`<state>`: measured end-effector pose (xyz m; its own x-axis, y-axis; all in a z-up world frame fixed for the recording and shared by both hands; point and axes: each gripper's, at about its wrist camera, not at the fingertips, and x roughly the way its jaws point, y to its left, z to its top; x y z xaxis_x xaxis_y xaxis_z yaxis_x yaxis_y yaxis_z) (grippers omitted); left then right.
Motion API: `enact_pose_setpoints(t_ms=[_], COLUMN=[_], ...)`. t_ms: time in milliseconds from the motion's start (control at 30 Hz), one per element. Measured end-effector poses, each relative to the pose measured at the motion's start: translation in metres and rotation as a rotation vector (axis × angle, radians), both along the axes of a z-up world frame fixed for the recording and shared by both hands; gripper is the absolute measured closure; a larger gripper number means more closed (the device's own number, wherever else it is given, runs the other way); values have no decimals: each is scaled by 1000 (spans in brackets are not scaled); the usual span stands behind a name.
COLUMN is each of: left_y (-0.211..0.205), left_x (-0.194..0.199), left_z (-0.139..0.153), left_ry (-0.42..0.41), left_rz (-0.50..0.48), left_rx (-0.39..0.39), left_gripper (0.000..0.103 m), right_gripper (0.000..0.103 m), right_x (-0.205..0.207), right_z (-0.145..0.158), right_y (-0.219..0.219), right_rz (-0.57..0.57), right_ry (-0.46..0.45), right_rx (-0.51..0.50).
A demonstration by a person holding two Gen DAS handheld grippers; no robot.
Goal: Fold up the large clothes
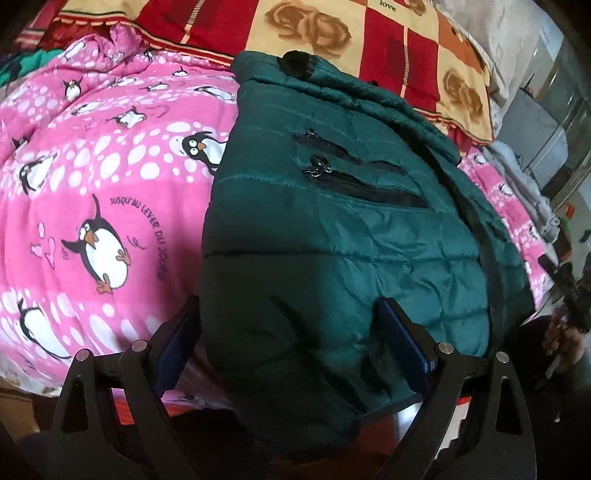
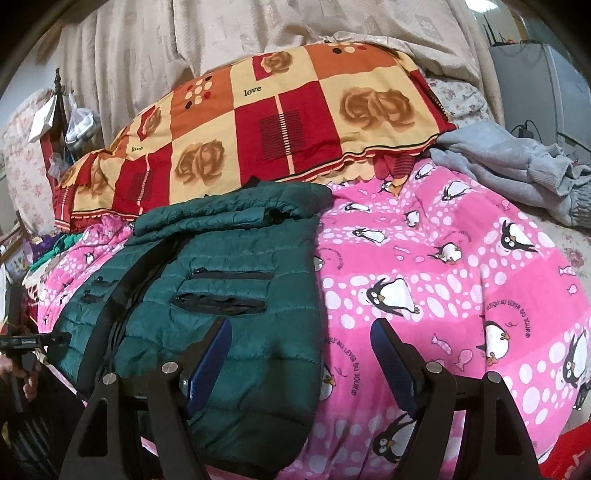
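Note:
A dark green quilted jacket (image 1: pixel 332 240) lies flat on a pink penguin blanket (image 1: pixel 92 166), with its black zip pockets facing up and one sleeve folded across its top (image 2: pixel 229 210). My left gripper (image 1: pixel 289 301) is open just above the jacket's near left corner, and the padded hem lies between its blue pads without being pinched. My right gripper (image 2: pixel 301 321) is open over the jacket's (image 2: pixel 221 258) near right corner. Its left finger (image 2: pixel 212 354) is above the fabric and its right finger (image 2: pixel 391 354) is above the blanket (image 2: pixel 443 277). Each view shows the other gripper and a hand at its edge.
A red and yellow rose-patterned quilt (image 2: pixel 277 122) is piled behind the jacket. A grey garment (image 2: pixel 509 166) lies at the back right of the bed. Beige curtains (image 2: pixel 221 33) hang behind, and a pale cabinet (image 2: pixel 535 85) stands at the far right.

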<state>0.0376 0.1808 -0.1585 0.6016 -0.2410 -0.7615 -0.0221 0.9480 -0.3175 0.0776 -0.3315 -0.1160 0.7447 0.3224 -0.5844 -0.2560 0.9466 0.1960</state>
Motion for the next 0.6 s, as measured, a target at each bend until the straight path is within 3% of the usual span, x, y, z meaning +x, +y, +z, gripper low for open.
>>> enact_pose_setpoints(t_ms=[33,100,167,300,467,600], left_y=[-1,-5,-12,-19,-11,-8], left_x=[0,0,-5,-5,-8,-8], left_z=[1,3,6,8,12,11], left_ry=[6,11,7,-5,-36,-39], left_rz=[0,-27,-35,-49,-27,-22], left_rx=[-5,-24,-5,25,-2,-13], left_gripper=[11,23,26,39,57,58], right_gripper=[28,28,28,28,28,30], right_x=[1,3,5,9,20,21], right_z=[-1,-7,-11,-24,-44,-50], right_y=[-2,-5,-9,-9,4,14], right_rz=[-3,-16,-21,15,80,175], right_ry=[6,30,57,120,220,272], right_rx=[-1,-5,4,22,31,98])
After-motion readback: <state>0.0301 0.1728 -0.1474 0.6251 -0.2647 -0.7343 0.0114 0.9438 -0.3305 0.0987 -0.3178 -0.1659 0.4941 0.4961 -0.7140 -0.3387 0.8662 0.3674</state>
